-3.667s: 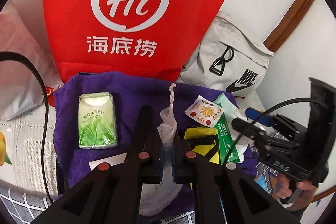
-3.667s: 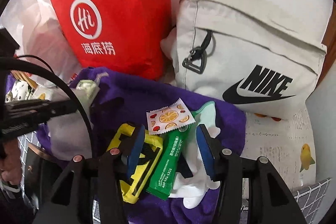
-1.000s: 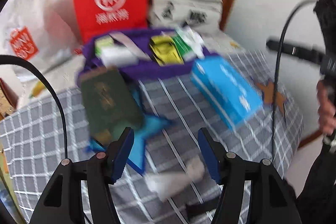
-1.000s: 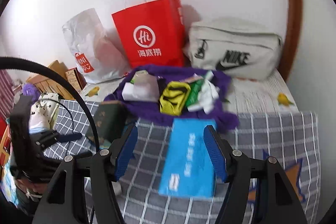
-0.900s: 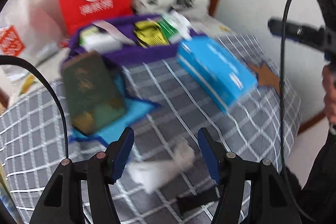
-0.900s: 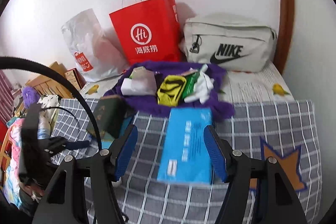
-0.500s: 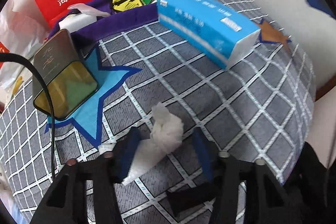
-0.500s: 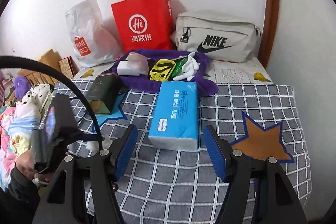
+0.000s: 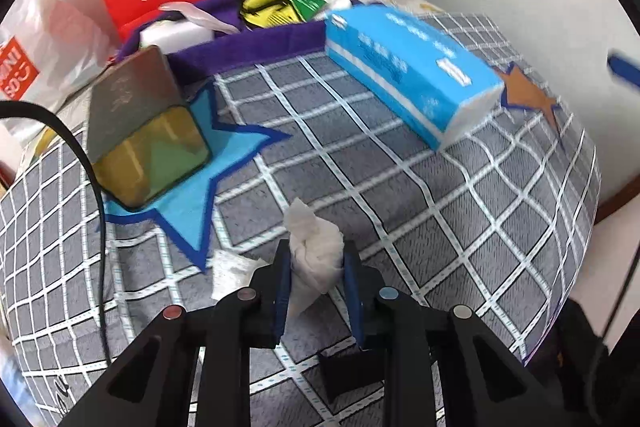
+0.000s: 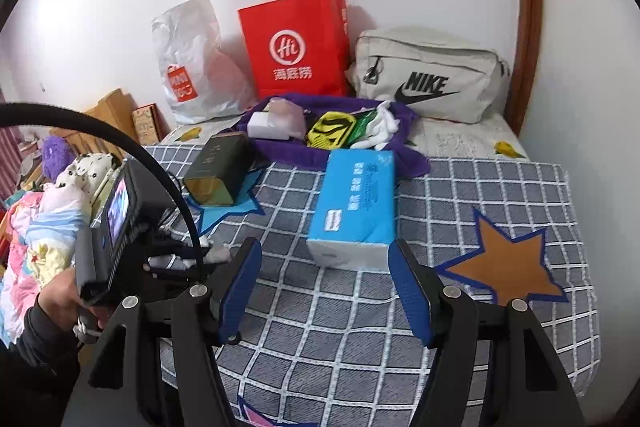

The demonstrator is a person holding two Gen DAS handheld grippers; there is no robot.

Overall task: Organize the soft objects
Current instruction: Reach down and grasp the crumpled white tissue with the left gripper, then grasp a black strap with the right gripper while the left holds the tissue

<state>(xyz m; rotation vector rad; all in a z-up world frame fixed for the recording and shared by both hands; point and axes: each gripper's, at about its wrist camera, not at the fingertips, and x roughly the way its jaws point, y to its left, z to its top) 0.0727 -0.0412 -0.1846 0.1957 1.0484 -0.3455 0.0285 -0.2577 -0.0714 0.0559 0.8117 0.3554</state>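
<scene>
The checked bedspread (image 9: 400,195) spread out ahead of both your tools, with its right edge dropping away close to the left tool's right side. Beyond the tools, against the wall, stood the red paper bag (image 10: 296,47) and the grey Nike bag (image 10: 428,83), with the purple cloth (image 10: 288,147) and its small packets in front of them. The blue tissue pack (image 10: 356,203) lay just ahead of your right tool (image 10: 326,283), whose jaws stood wide apart with nothing between them, only bare checks under them. The dark green tin (image 9: 140,127) sat on the blue star ahead and to the left of your left tool (image 9: 316,287). That left tool's jaws had just been closing, and its blue pads were pressed on the crumpled white tissue (image 9: 316,251), which stuck up above the fingertips. A loose white scrap (image 9: 232,269) lay just left of the left tool. Between the tissue and the tissue pack the bedspread lay open.
</scene>
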